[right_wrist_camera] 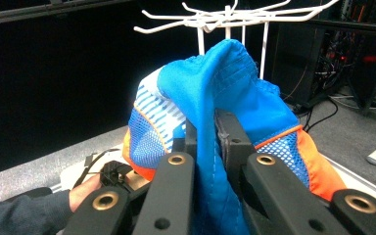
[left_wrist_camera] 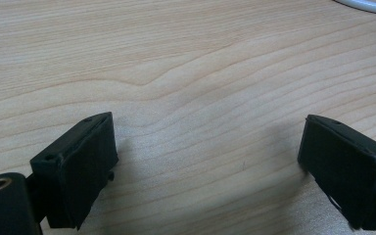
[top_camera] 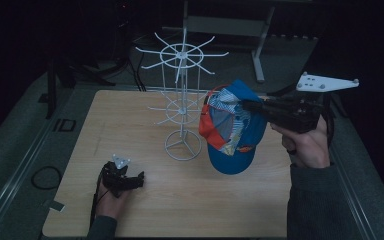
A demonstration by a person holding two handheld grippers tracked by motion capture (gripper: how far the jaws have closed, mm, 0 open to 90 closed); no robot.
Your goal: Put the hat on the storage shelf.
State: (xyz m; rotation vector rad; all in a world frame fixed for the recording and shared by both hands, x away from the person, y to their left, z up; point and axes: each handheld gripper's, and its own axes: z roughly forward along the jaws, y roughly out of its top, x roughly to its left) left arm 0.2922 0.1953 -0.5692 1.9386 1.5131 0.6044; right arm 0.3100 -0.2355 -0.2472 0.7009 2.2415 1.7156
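At centre right of the high view, the right gripper (top_camera: 247, 106) pinched a blue and orange cap (top_camera: 230, 127) aloft beside the white wire rack (top_camera: 182, 107), apparently to hang it, while the left gripper (top_camera: 141, 176) rested wide and empty on the wooden table (top_camera: 190, 200) at lower left.

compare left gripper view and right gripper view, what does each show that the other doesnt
Left gripper view: the left gripper with its jaws apart and nothing between them, close over the bare wood table, plus a sliver of the rack's white base at the top edge.

Right gripper view: the right gripper shut on a fold of the blue cap, the rack's upper hooks behind it, and the other hand low at left.

Shared: the white wire rack, seen at different parts, and black jaws rising from the bottom.
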